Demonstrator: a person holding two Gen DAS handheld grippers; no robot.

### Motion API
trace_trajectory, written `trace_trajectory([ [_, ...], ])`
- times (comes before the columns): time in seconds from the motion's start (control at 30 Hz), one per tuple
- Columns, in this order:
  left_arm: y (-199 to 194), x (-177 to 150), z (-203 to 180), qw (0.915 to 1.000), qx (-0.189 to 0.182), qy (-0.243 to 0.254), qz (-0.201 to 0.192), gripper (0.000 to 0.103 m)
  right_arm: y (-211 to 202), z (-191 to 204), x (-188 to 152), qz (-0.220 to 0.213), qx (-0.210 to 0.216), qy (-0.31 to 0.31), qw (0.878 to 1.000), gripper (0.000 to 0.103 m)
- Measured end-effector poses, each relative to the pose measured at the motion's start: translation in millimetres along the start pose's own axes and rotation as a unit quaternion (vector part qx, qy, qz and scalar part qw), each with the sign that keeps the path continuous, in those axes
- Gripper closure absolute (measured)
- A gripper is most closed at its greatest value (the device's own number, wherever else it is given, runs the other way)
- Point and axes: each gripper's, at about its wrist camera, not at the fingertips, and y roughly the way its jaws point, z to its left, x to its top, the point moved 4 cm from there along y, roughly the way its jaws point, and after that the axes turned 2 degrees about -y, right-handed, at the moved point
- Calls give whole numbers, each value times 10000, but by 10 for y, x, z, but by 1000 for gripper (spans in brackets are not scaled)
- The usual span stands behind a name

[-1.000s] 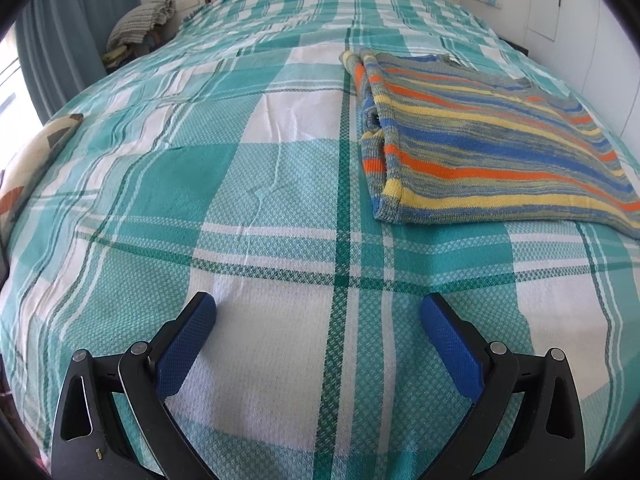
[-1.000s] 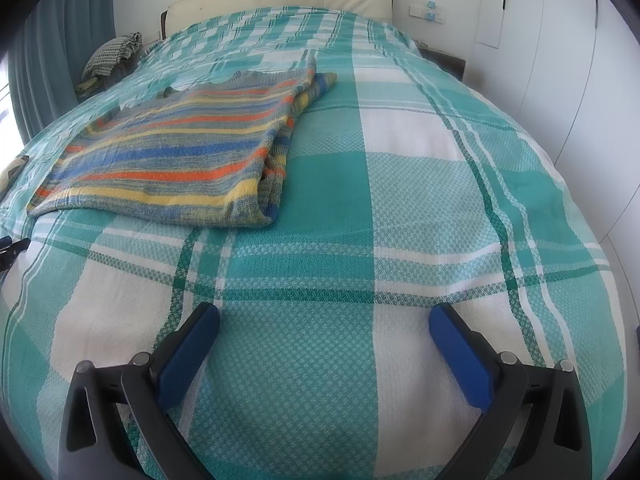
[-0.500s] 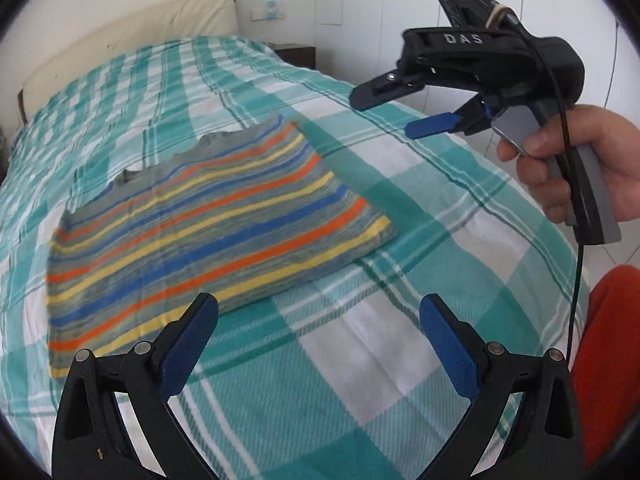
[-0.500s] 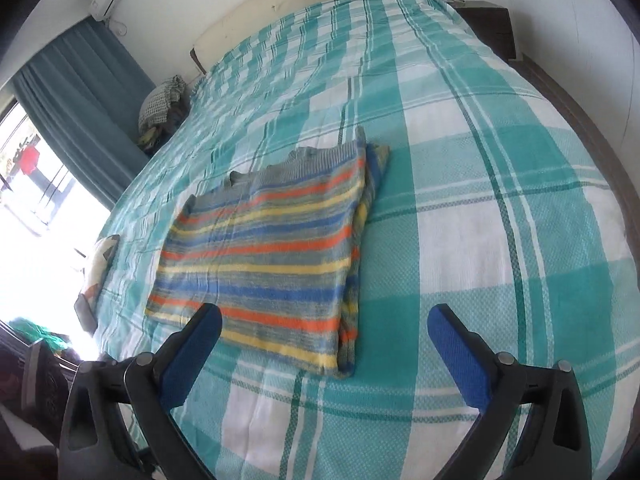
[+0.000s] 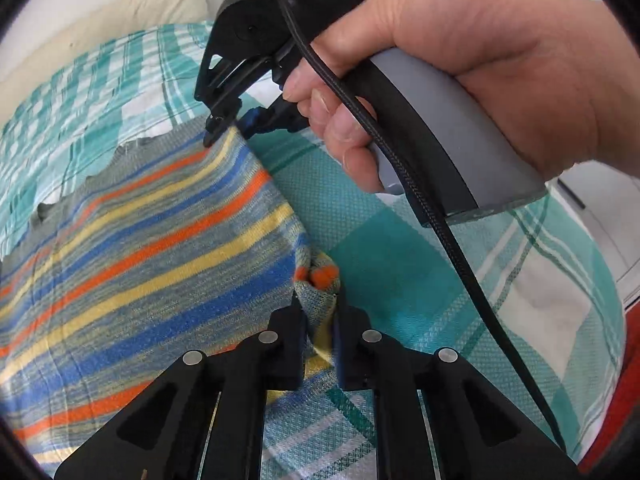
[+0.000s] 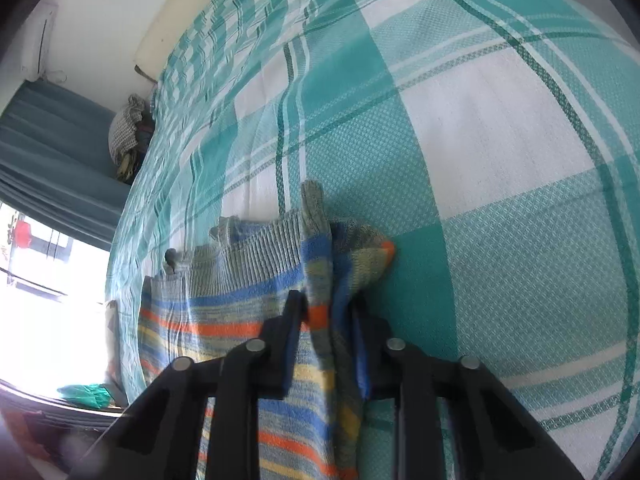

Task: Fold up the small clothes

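Note:
A striped knit sweater (image 5: 152, 248), grey with blue, orange and yellow bands, lies folded on the bed. My left gripper (image 5: 319, 312) is shut on its near right corner, bunching the fabric. My right gripper (image 6: 329, 312) is shut on the far right corner by the ribbed hem of the sweater (image 6: 240, 304). In the left wrist view the right gripper (image 5: 228, 128) shows at the sweater's far corner, held by a hand (image 5: 480, 80).
The bed carries a teal and white plaid cover (image 6: 480, 140). A cream headboard (image 5: 100, 16) is at the far end. A pile of cloth (image 6: 126, 136) sits beside the bed near blue curtains (image 6: 48, 152) and a bright window.
Both grippers came down from open above the bed and closed on the sweater's right edge, the left on the near corner and the right on the far corner.

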Motion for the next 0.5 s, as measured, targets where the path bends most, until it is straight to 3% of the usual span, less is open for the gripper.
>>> trace_trajectory([
  [0.1,-492,32,454,9928,-383,-1025,-480,95,-121,265,36,-144,35,-365,9992,90],
  [0.2,-1055,-128,1099,9724,-501,-2087,-915,95,-310,809,73,-223,387,-897,9950,90],
  [0.33,-1403,-550,1913,9453,-133,-3093,-1031,95,-72,1668,26,32,838,-1448,9859,90],
  [0.43,-1498,-862,2314,9299,190,-3546,-953,95,416,2222,-151,275,912,-1808,9789,90],
  [0.5,-1520,-1037,2460,9247,406,-3680,-887,95,782,2480,-290,437,959,-1818,9777,90],
])
